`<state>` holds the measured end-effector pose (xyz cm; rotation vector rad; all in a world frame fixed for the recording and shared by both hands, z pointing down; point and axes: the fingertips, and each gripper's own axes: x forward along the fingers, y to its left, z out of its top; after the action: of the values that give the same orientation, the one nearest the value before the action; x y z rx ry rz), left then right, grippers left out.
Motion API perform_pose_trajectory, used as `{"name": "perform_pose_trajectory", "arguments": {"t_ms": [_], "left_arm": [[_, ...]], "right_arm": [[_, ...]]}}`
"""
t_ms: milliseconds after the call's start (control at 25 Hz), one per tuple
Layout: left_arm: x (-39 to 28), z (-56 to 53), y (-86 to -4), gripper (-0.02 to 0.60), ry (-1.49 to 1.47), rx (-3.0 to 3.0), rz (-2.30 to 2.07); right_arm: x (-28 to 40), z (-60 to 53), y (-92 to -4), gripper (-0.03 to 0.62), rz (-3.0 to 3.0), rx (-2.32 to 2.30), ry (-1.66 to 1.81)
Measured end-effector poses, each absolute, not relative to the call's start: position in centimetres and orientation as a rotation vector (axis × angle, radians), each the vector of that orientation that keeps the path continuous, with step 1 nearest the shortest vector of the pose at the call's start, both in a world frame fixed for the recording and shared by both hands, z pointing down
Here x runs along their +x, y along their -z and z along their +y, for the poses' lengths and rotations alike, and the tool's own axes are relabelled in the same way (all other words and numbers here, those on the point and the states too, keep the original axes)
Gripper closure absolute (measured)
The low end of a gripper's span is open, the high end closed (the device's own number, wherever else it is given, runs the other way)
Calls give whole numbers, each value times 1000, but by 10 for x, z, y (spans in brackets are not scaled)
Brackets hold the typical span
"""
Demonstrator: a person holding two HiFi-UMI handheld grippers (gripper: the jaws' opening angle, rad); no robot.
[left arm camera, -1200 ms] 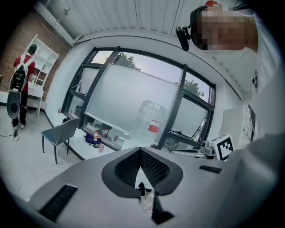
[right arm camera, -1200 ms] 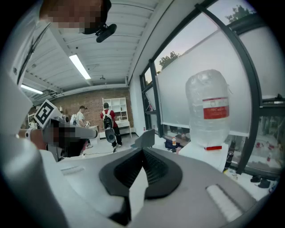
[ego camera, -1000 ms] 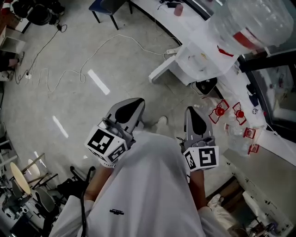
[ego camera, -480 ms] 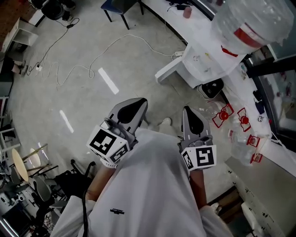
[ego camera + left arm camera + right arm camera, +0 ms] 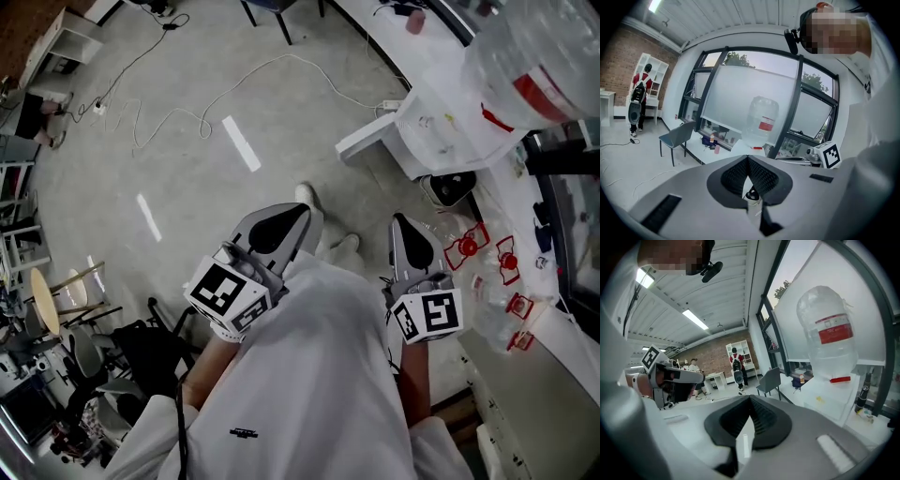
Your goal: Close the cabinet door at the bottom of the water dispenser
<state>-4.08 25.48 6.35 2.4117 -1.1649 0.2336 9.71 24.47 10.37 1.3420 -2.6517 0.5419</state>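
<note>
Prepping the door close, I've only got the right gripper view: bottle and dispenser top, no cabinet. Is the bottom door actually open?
Observer: Yes. In the head view the cabinet door stands swung out from the foot of the water dispenser.
Operator: Either gripper near it?
Observer: No. The right gripper and left gripper are both at the person's waist, with bare floor between them and the door.
Operator: Left fingers?
Observer: The left gripper view shows the fingers together, with nothing between them.
</note>
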Motion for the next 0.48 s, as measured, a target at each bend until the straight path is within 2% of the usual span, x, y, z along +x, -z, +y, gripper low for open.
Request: {"name": "perform_pose_trajectory", "arguments": {"t_ms": [480], "left_arm": [[-86,138,-74,575,-169,2403,-1024]], "right_arm": [[49,149,-95,585,-2567,1399,-518]]}}
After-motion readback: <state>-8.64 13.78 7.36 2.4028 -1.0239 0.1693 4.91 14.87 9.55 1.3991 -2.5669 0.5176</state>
